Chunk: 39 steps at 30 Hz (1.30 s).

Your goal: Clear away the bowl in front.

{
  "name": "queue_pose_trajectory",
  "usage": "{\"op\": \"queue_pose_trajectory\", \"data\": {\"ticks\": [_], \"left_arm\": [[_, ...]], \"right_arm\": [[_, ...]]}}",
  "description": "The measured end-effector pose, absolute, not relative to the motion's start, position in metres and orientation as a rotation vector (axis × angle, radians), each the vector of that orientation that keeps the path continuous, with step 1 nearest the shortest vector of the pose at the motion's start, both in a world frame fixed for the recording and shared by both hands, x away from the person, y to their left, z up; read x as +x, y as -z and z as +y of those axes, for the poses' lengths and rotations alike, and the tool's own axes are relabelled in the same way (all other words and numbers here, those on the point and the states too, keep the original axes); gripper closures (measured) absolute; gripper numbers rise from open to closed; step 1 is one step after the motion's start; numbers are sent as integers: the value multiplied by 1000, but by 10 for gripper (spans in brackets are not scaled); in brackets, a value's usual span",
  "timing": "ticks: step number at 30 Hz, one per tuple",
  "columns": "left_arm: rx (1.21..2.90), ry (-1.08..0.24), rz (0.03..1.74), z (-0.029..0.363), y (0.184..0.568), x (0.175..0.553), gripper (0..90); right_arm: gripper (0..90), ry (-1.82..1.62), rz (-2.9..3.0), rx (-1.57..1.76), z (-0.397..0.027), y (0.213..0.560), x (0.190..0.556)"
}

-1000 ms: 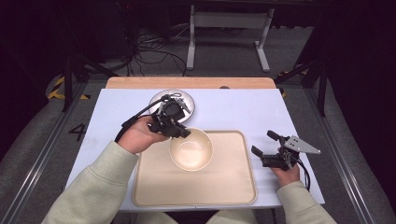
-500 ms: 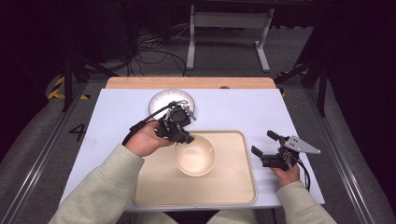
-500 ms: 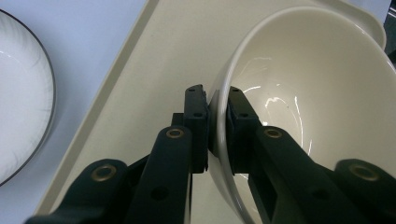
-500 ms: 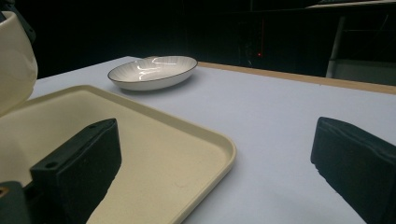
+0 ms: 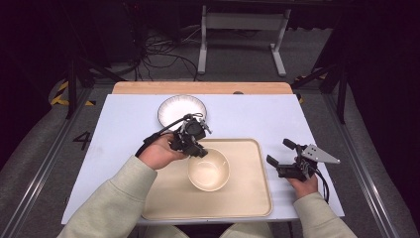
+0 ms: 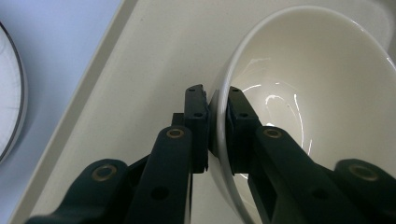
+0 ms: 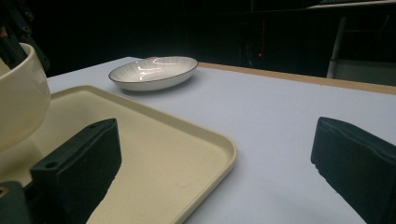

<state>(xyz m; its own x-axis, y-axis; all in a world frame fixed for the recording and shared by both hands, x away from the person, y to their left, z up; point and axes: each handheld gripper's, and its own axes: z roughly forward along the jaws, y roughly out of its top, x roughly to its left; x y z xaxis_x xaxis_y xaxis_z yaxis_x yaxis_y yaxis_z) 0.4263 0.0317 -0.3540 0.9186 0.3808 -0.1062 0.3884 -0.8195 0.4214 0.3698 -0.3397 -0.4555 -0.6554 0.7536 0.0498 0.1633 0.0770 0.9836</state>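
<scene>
Two grippers sit over the white table (image 5: 124, 129) in the high view. We see the left gripper (image 5: 197, 148) clamped on the near-left rim of a cream bowl (image 5: 209, 169), which sits on the beige tray (image 5: 247, 198) towards its left half. The left hand (image 5: 159, 152) lies at the tray's left edge. Beyond it, a white plate (image 5: 174, 107) with a dark rim rests on the table, apart from the tray. The right gripper (image 5: 280, 152) is held just off the tray's right edge, its jaws standing wide with nothing between them.

In the left gripper view we look along the two black jaws, which pinch the wall of the bowl (image 6: 317, 93): one pad presses on the outside, the other on the glossy inside. The tray (image 6: 140, 56) lies under the bowl, and a sliver of the plate (image 6: 9, 93) shows at the left edge.

In the right gripper view the jaws stand far apart over the tray's corner (image 7: 187, 163) and the bare table (image 7: 280, 116). We see the bowl (image 7: 18, 93) at the left and the plate (image 7: 154, 71) farther back.
</scene>
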Motion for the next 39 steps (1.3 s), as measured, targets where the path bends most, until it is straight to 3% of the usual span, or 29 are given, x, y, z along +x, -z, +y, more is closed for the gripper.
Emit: {"op": "queue_pose_trajectory", "data": {"ticks": [30,39], "left_arm": [[2688,-8,555,20,377,431,821],[2674,57,604,26,380,439,774]], "right_arm": [[20,-1616,1881,904,-340,456,370],[20,-1615,1879,904,-340,456,369]]}}
